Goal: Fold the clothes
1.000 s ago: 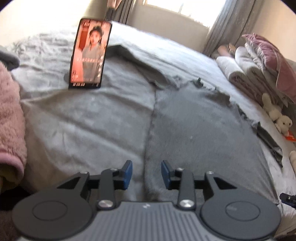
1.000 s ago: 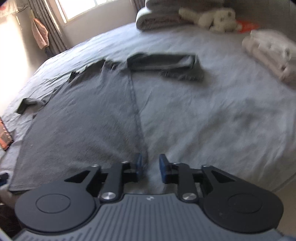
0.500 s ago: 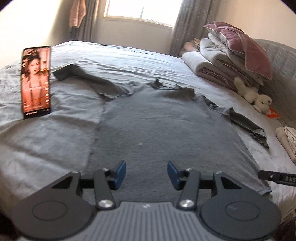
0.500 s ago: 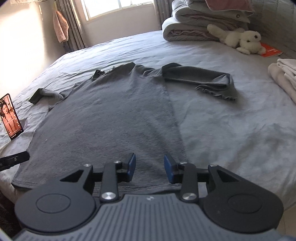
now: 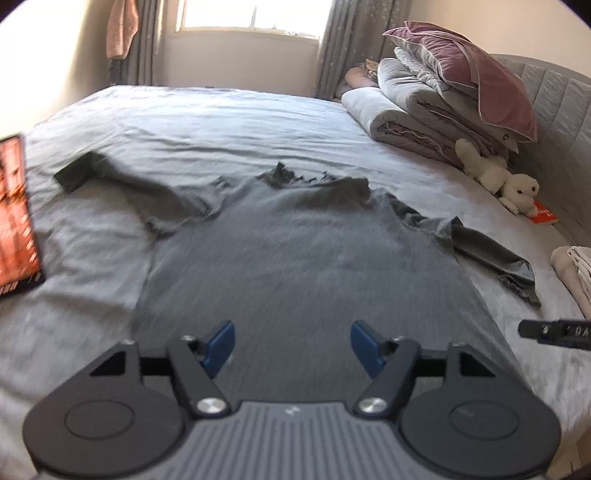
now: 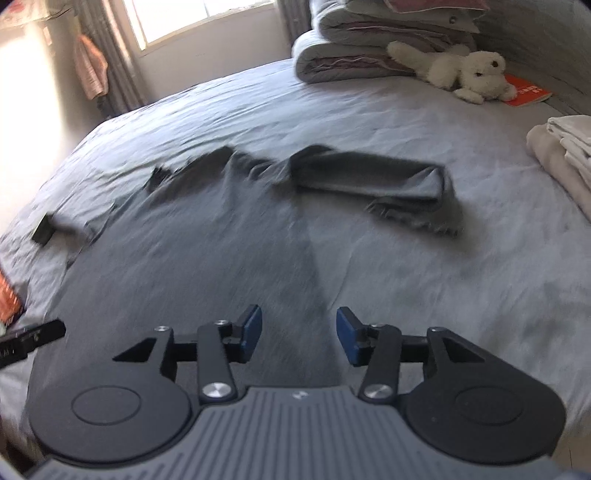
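**Shirt lying flat, collar away from me**

I am holding my left gripper [image 5: 292,345] and right gripper [image 6: 298,334] wide open, gripping nothing, above the hem of the grey shirt [image 5: 295,258]. It is lying lengthwise on the grey bed [image 5: 229,114], collar pointing toward the window [image 5: 251,14].

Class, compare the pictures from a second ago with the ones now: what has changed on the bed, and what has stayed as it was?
Both tongs, left and right, opened wider and lifted back from the grey shirt's hem, holding nothing. The shirt stayed spread flat on the bed, sleeves out; the phone, plush toy and folded bedding did not move.
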A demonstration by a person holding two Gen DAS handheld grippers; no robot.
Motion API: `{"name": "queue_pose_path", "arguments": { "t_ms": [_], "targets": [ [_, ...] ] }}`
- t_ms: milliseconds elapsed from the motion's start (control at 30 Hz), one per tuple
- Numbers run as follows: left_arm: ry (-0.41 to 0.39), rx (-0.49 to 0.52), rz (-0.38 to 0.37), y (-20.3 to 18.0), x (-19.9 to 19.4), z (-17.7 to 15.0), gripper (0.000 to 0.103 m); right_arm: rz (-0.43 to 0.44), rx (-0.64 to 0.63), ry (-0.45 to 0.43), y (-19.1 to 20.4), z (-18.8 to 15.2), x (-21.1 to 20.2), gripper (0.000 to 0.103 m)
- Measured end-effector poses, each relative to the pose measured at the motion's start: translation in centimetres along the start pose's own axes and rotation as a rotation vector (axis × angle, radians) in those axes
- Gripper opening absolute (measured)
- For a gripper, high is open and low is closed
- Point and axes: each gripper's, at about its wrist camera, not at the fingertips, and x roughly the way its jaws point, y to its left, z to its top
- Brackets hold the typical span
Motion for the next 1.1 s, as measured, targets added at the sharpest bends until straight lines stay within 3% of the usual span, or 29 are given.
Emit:
{"name": "queue_pose_path", "arguments": {
  "t_ms": [267, 500, 667, 767, 800, 833, 867, 900, 1100],
  "targets": [
    [-0.028, -0.02, -0.019, -1.6, 4.9, 1.6, 0.077, -0.097, 0.068, -0.042, -4.2, 4.7, 2.7, 0.057],
    [-0.056, -0.096, 0.026, -1.0, 8.0, 0.5, 0.077, -0.166, 0.216, -0.075, -11.0, 4.9, 5.2, 0.058],
    [-0.08, -0.133, 0.049, -0.8, 8.8, 1.1, 0.078, -0.114, 0.366, -0.105, -14.2, 5.3, 7.1, 0.058],
    [-0.086, -0.128, 0.057, -0.8, 9.0, 1.3, 0.077, -0.095, 0.354, -0.149, -13.9, 6.0, 7.7, 0.057],
    [-0.086, -0.126, 0.06, -0.8, 9.0, 1.3, 0.077, -0.107, 0.336, -0.155, -13.7, 6.2, 8.1, 0.046],
    [-0.087, -0.126, 0.06, -0.7, 9.0, 1.3, 0.077, -0.119, 0.308, -0.161, -13.2, 6.2, 8.3, 0.026],
    [-0.087, -0.124, 0.06, -0.7, 9.0, 1.3, 0.077, -0.132, 0.279, -0.167, -12.8, 6.2, 8.5, 0.019],
    [-0.086, -0.12, 0.062, -0.7, 8.9, 1.3, 0.077, -0.144, 0.25, -0.173, -12.3, 6.2, 8.7, 0.016],
    [-0.083, -0.099, 0.091, -0.8, 8.7, 1.1, 0.077, -0.009, 0.061, -0.216, -9.7, 5.4, 6.2, 0.013]
  ]
}}
